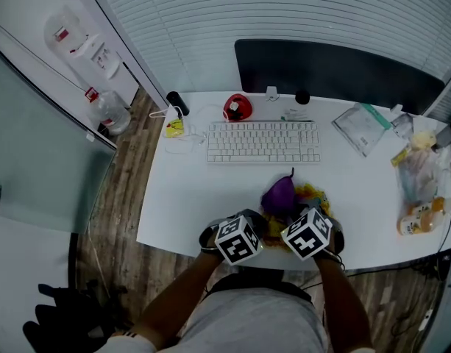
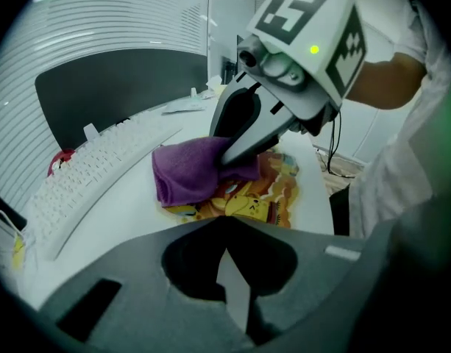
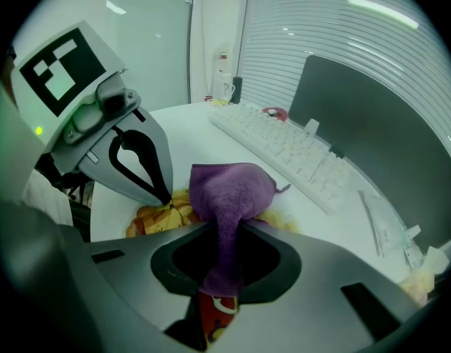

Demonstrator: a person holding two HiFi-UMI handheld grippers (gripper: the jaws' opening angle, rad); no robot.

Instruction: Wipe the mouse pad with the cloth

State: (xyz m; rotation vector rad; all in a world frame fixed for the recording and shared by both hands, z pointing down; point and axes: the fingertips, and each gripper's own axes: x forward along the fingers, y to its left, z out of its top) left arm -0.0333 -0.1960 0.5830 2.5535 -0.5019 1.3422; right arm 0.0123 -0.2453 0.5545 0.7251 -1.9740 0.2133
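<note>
A purple cloth [image 1: 279, 195] lies bunched on a yellow cartoon-print mouse pad [image 1: 317, 195] near the white desk's front edge. My right gripper [image 3: 236, 230] is shut on the cloth [image 3: 232, 186], which runs down between its jaws. A bit of red-and-yellow pad shows beneath the cloth. In the left gripper view the right gripper [image 2: 225, 160] presses the cloth [image 2: 185, 171] onto the pad [image 2: 269, 190]. My left gripper [image 2: 226, 223] is shut at the pad's near edge, a pale sliver between its jaws. Its tips [image 3: 166, 197] touch the pad [image 3: 153, 213].
A white keyboard [image 1: 263, 142] lies behind the pad, with a dark monitor [image 1: 335, 72] beyond it. A red object [image 1: 238, 107] sits behind the keyboard's left end. A clear plastic bag [image 1: 361, 127] and packaged items [image 1: 424, 190] crowd the desk's right end.
</note>
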